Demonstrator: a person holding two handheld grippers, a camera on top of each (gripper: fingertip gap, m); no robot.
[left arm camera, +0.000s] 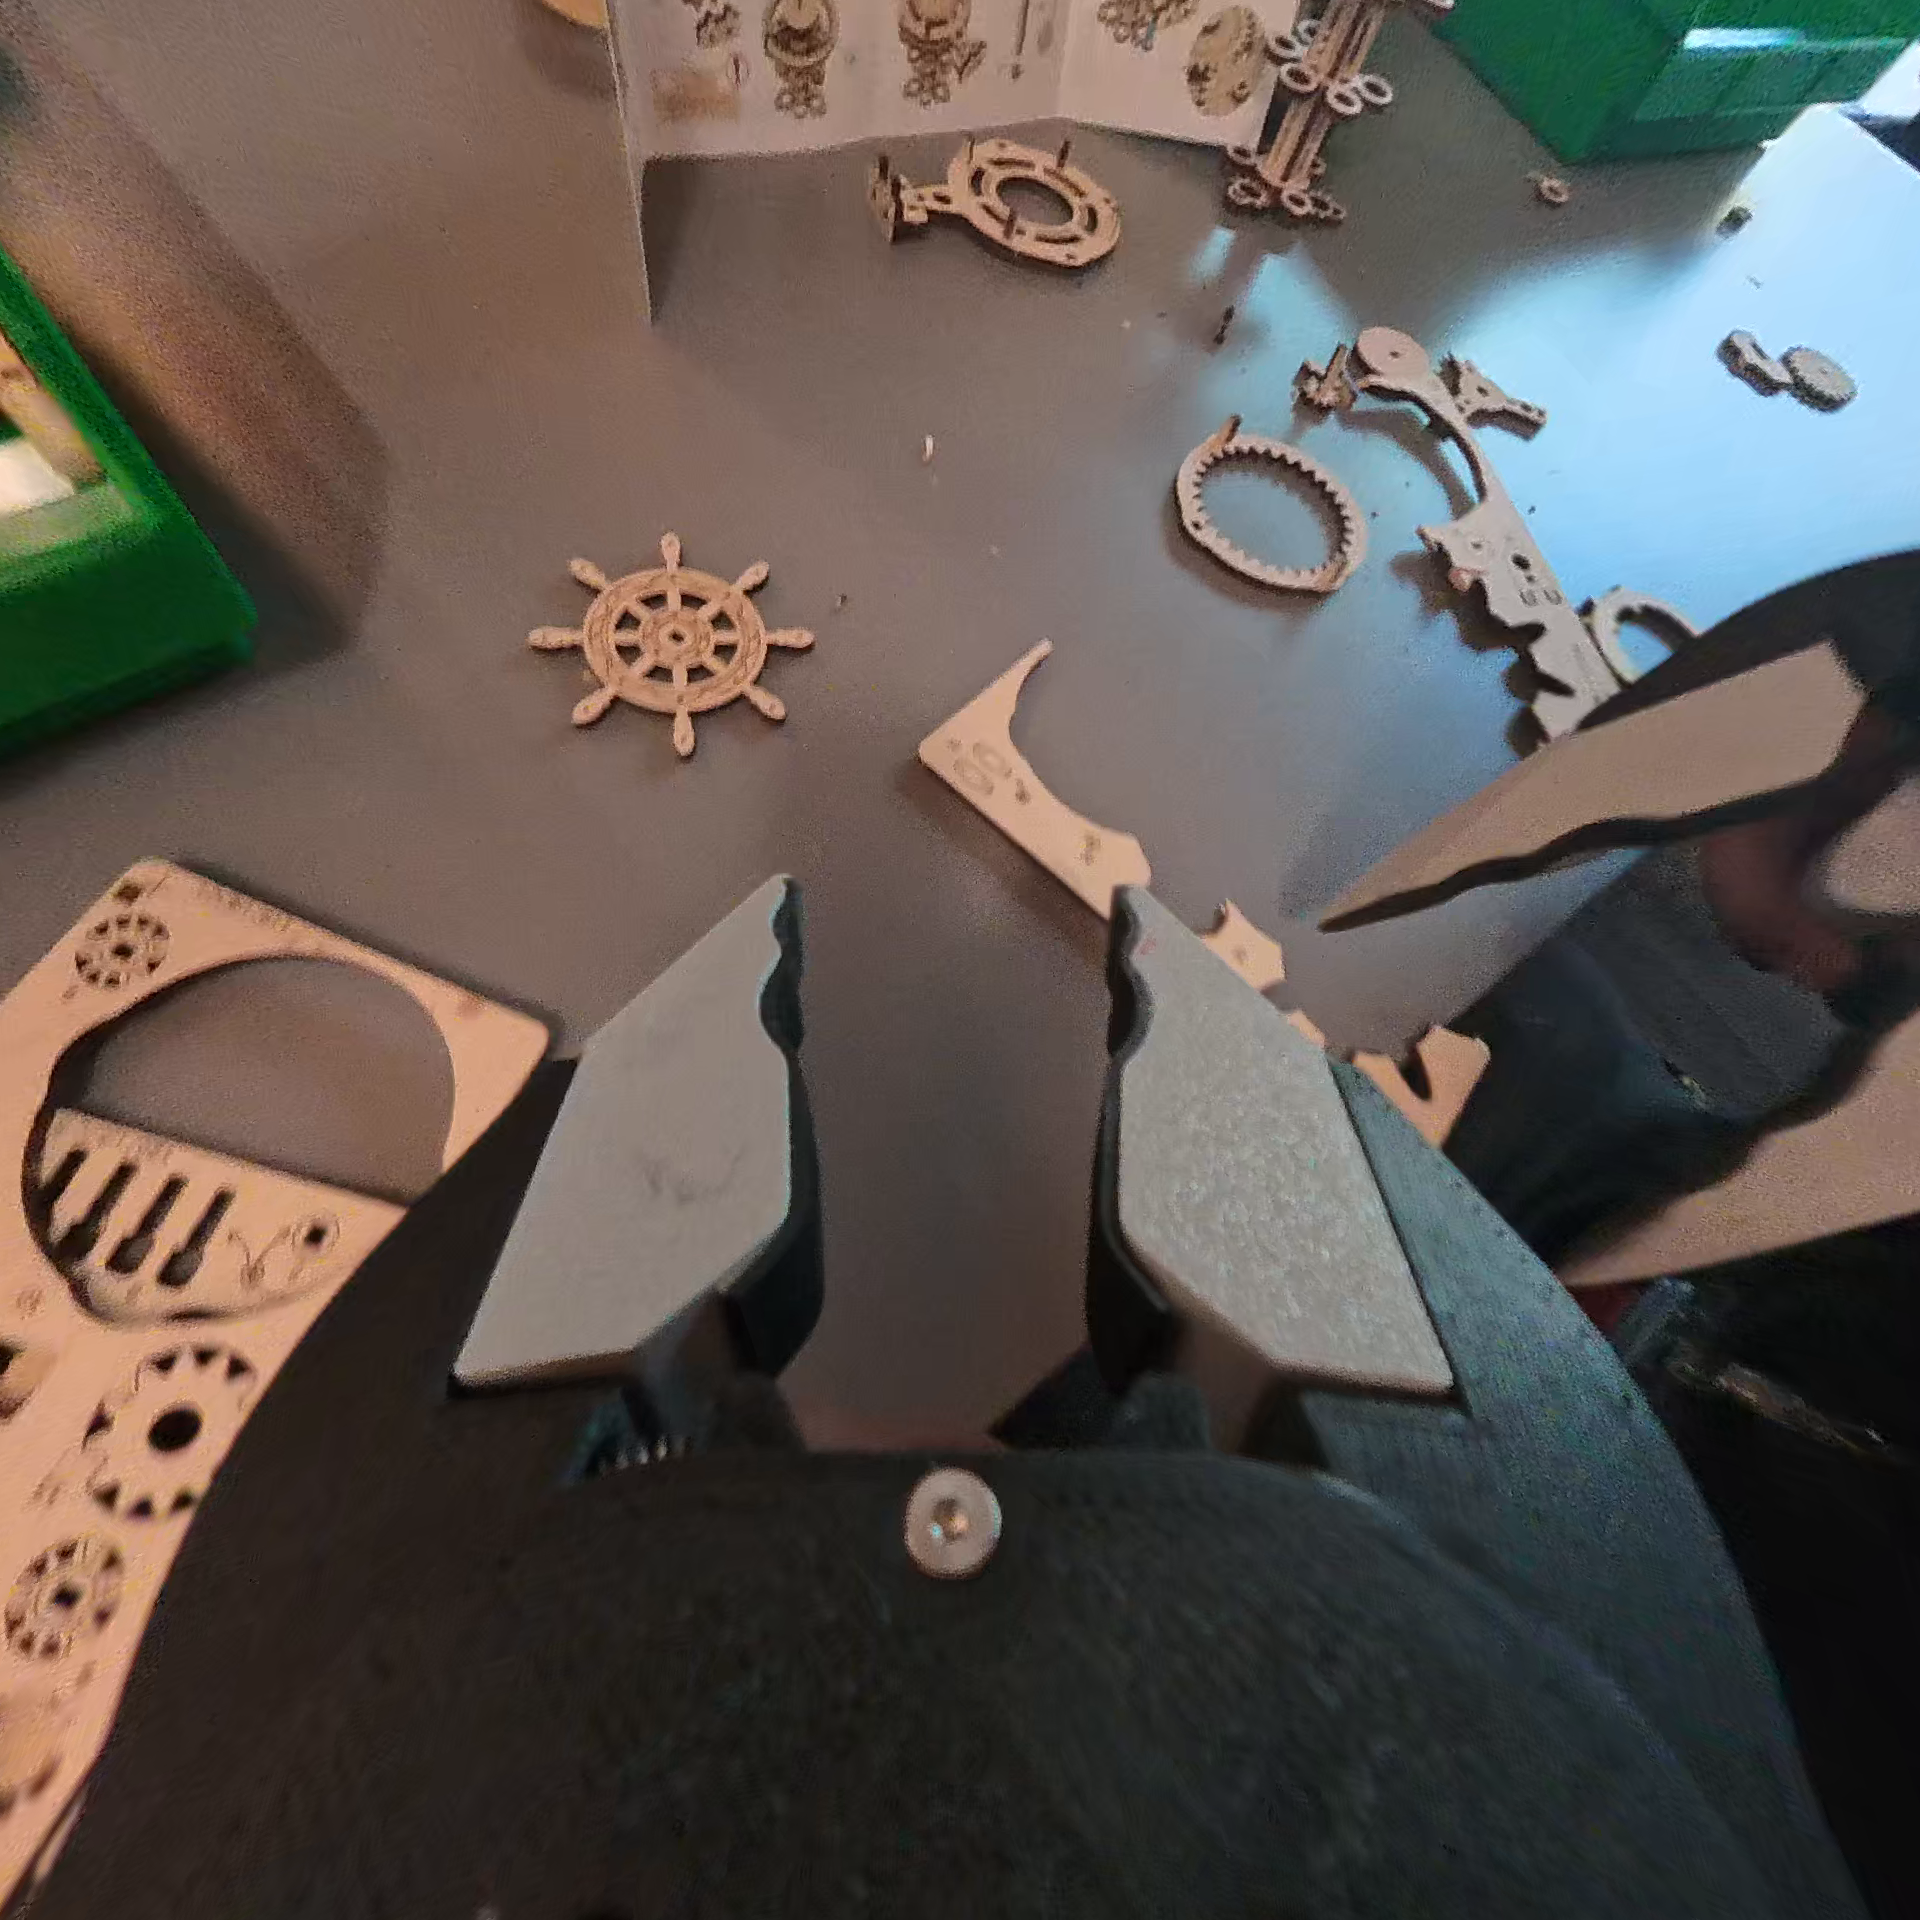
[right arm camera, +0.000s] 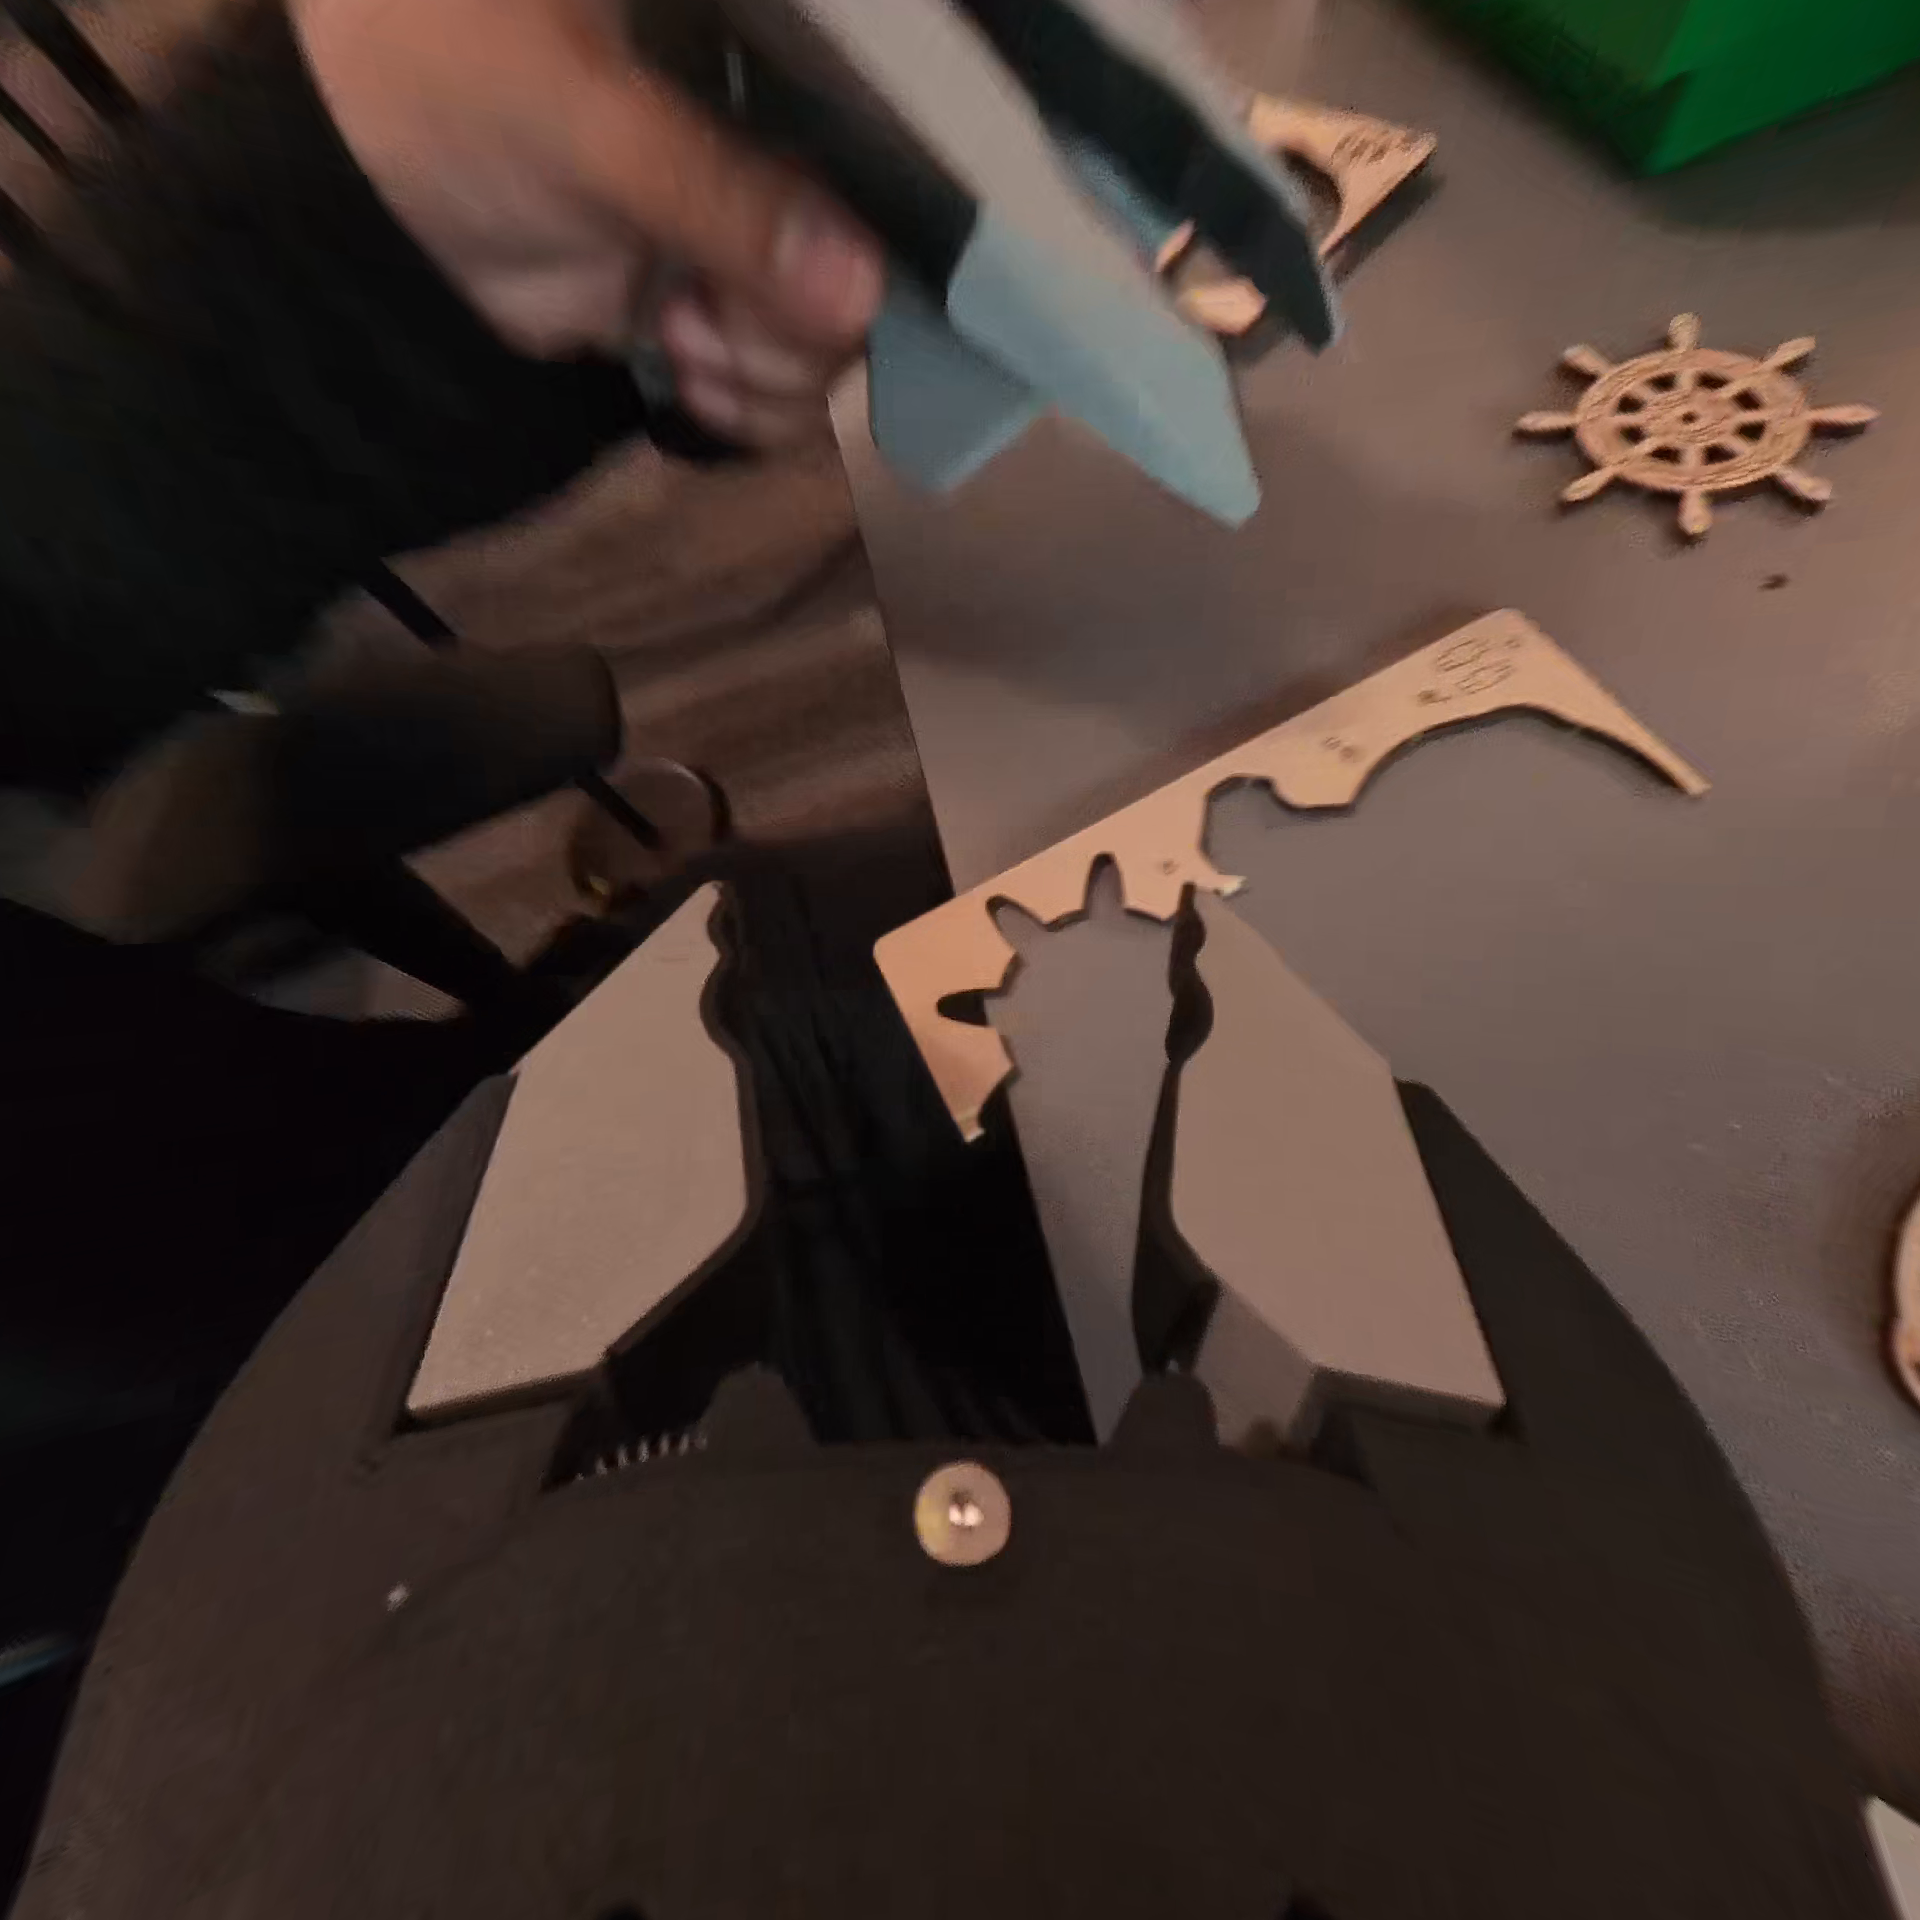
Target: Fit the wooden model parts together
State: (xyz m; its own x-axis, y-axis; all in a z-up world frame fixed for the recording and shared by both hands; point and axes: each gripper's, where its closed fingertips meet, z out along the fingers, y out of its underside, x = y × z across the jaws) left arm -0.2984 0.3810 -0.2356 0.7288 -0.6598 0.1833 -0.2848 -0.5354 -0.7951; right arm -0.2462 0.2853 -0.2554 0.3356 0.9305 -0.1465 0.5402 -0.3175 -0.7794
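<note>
A flat wooden strip with a jagged cut-out edge lies on the grey table. My left gripper is open and empty, just short of the strip, with its right fingertip over the strip's middle. My right gripper is open and empty at the table's edge. The strip's near end lies between its fingers, and its left finger is off the table. A wooden ship's wheel lies flat to the left; it also shows in the right wrist view. The left gripper's finger shows blurred there, held by a hand.
A toothed wooden ring, a long curved part and a round ringed assembly lie farther off. A folded instruction sheet stands at the back. Green boxes stand at the left and back right. A cut-out wooden sheet lies near left. The wooden ship's wheel is closer to my left gripper, around 10 cm from its tips; the right tips are 20 cm off. Look for it in the right wrist view too.
</note>
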